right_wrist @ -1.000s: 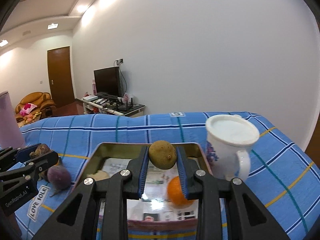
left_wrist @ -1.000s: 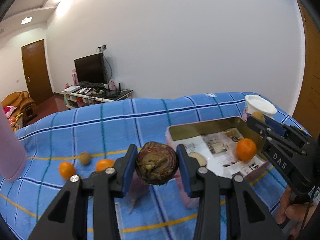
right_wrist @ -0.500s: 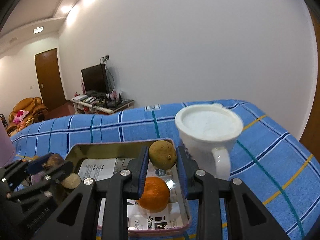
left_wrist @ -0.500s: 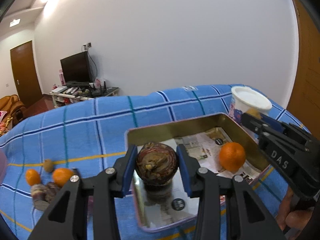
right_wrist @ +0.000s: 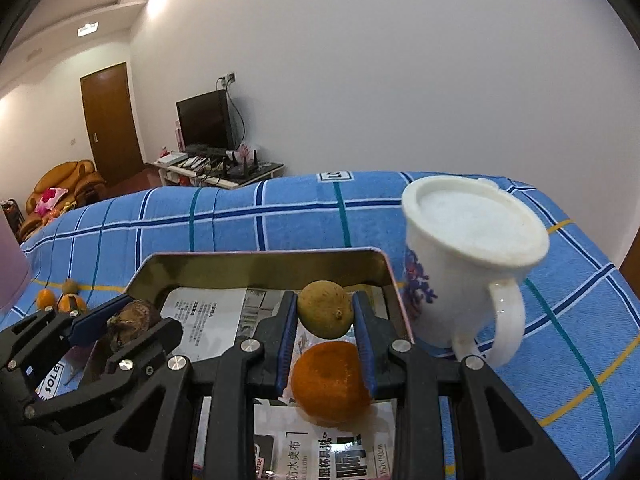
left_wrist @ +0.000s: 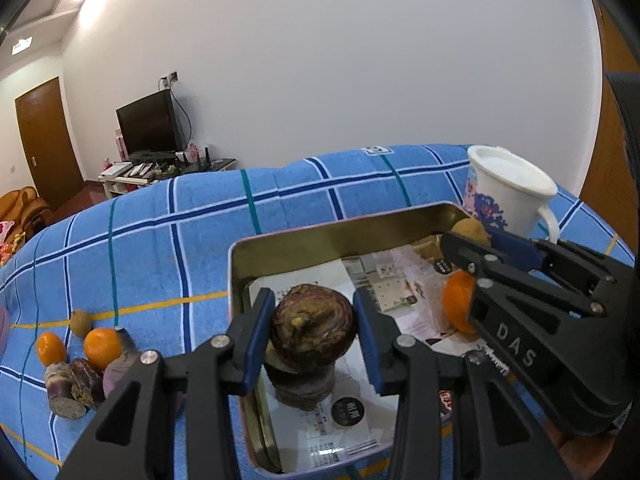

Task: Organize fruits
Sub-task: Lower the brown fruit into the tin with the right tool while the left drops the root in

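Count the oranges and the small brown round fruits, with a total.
Oranges: 3, one in the tin, two on the cloth.
Brown fruits: 2, one in the right claw, one on the cloth.
Total: 5.

left gripper (left_wrist: pixel 314 330) and right gripper (right_wrist: pixel 325 316) side by side, pitched downward, jaws clamped on loads.

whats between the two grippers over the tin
Only the newspaper lining of the tin shows between the left gripper and right gripper, clearest in the left wrist view.
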`<control>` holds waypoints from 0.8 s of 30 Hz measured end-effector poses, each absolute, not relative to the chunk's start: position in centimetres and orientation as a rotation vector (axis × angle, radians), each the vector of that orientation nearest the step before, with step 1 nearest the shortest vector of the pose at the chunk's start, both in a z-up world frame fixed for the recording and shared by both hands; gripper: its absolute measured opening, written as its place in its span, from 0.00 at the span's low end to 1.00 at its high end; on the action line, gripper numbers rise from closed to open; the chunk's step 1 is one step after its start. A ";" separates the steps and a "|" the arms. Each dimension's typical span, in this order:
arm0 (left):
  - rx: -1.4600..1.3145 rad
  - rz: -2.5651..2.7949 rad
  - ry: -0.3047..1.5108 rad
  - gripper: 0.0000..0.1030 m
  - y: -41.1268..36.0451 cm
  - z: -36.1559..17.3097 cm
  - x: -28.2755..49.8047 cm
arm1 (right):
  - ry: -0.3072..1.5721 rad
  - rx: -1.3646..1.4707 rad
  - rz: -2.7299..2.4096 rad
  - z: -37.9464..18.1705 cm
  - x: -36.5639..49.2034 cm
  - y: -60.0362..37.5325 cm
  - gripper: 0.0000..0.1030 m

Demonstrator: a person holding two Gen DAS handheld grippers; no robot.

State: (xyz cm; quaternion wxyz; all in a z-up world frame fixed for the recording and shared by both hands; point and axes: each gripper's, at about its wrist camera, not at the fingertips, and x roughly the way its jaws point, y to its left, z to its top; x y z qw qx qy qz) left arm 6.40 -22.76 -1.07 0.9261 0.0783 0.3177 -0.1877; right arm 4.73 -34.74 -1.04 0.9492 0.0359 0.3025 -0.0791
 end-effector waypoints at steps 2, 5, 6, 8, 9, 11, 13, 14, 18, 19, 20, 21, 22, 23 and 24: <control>0.167 -0.384 0.656 0.41 -23.0 -1.2 6.5 | 0.630 0.080 -0.150 -1.2 5.0 -34.8 0.29; 0.182 -0.377 0.659 0.41 -23.4 -1.2 6.4 | 0.650 0.098 -0.137 -1.5 5.3 -34.9 0.29; 0.188 -0.376 0.660 0.41 -23.6 -1.2 6.5 | 0.652 0.102 -0.138 -1.6 5.4 -35.0 0.29; 0.198 -0.385 0.662 0.41 -24.0 -1.3 6.5 | 0.658 0.118 -0.133 -1.7 5.5 -35.2 0.29; 0.203 -0.394 0.663 0.41 -24.3 -1.3 6.5 | 0.661 0.124 -0.130 -1.8 5.6 -35.3 0.29; 0.221 -0.396 0.664 0.41 -24.8 -1.4 6.4 | 0.670 0.128 -0.120 -1.9 6.0 -35.4 0.29; 0.231 -0.393 0.665 0.41 -25.0 -1.5 6.4 | 0.677 0.124 -0.113 -2.0 6.2 -35.3 0.29; 0.234 -0.392 0.666 0.41 -25.1 -1.5 6.4 | 0.678 0.120 -0.111 -2.1 6.3 -35.2 0.29; 0.250 -0.387 0.679 0.42 -25.3 -1.6 6.6 | 0.682 0.118 -0.107 -2.2 6.6 -35.0 0.29; 0.251 -0.387 0.681 0.42 -25.2 -1.6 6.7 | 0.683 0.119 -0.107 -2.2 6.6 -35.0 0.29; 0.249 -0.386 0.681 0.42 -25.2 -1.6 6.7 | 0.683 0.120 -0.107 -2.2 6.7 -35.0 0.29; 0.249 -0.386 0.681 0.42 -25.2 -1.6 6.8 | 0.682 0.121 -0.106 -2.2 6.7 -35.0 0.29; 0.250 -0.385 0.682 0.42 -25.2 -1.6 6.8 | 0.681 0.121 -0.105 -2.2 6.7 -35.0 0.29; 0.251 -0.385 0.682 0.42 -25.2 -1.6 6.8 | 0.681 0.121 -0.106 -2.3 6.7 -34.9 0.29; 0.254 -0.384 0.683 0.42 -25.1 -1.5 6.8 | 0.681 0.120 -0.107 -2.3 6.7 -34.9 0.29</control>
